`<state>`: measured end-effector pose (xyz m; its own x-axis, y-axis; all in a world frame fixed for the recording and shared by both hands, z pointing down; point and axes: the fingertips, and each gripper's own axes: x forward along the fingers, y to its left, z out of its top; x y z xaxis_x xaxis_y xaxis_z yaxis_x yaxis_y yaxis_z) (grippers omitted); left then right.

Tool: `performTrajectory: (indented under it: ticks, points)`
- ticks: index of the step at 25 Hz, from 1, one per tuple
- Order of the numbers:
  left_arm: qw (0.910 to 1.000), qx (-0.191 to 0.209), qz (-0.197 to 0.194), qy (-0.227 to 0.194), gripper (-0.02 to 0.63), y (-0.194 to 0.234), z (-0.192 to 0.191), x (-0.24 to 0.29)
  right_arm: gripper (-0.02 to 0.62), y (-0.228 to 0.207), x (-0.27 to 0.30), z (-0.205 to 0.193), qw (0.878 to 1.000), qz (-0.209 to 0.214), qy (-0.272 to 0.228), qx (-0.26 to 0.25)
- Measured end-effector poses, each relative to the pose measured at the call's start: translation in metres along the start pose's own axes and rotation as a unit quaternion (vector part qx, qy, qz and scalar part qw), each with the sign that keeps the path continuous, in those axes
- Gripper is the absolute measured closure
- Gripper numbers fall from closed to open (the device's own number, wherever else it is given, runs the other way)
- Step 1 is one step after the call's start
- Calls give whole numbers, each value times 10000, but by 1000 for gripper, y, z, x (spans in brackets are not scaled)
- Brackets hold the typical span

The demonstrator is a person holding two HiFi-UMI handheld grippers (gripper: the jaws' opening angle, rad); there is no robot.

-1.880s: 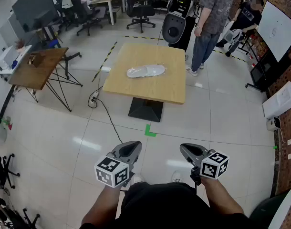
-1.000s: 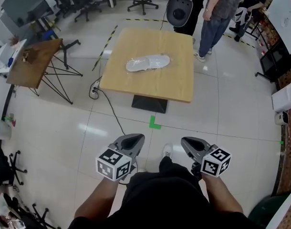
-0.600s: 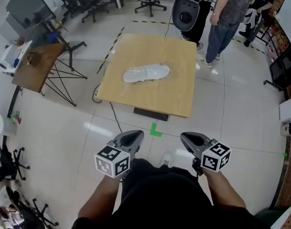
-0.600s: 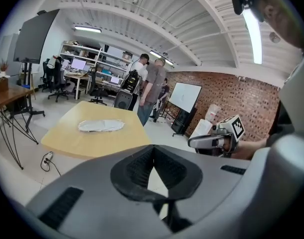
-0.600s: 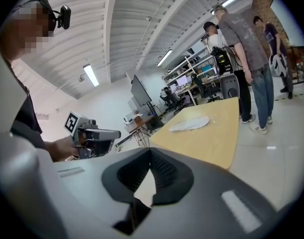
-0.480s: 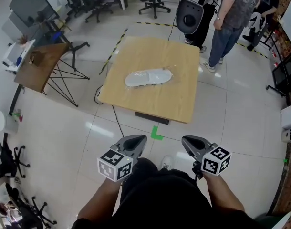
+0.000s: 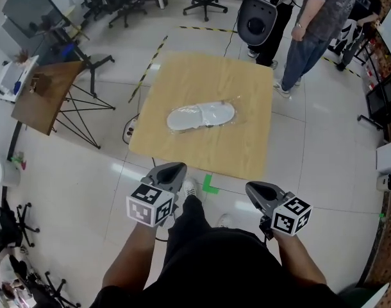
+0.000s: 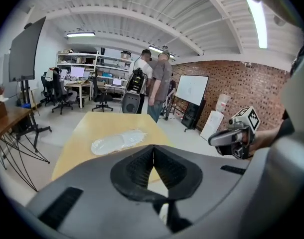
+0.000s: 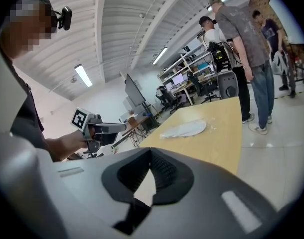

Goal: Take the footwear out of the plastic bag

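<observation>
Two tongs, both shut and empty. Left tongs (image 7: 170,169) are held low in front of the person, pads together with nothing between them; the left gripper view (image 8: 153,152) shows the same. Right tongs (image 7: 255,188) are also closed on nothing, tips touching (image 9: 151,157). Both point toward the bench (image 7: 240,153) and sit off its near edge, over the floor (image 7: 86,172), not touching the bench. Bag (image 7: 232,113) lies flat near the bench middle, long side running left-right, a bit nearer the left edge than the right. Slipper (image 7: 195,117), white, is inside the bag, its outline visible through the clear plastic. Bag is well apart from both tongs. Green tape mark (image 7: 210,185) is on the floor just off the near edge, between the tongs. Two bystanders (image 7: 314,18) stand off the far right corner, beside a black round machine (image 7: 256,21).
</observation>
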<state>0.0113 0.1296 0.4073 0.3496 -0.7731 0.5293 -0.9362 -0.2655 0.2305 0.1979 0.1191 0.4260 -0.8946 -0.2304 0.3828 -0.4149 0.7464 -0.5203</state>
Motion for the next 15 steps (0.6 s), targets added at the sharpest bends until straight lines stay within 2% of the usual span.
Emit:
performTrajectory:
  ticks: [2,5,9,12,15]
  points:
    - [10000,89,35,-18,598,33,17,16,592,-14,13,10,9997,-216,-39,127]
    - [9993,334,-168,10,598,71,39,46,592,-30,35,25,9982,-542,-46,252]
    - [9948,804,-451,426,593,114,42,100,592,-46,74,49,9958,-898,2,203]
    - [9859,1326,-754,690,549,130,40,141,592,-57,99,70,9928,-1174,-85,224]
    - [9697,2116,-919,801,543,143,34,175,592,-70,118,85,9884,-1491,-181,227]
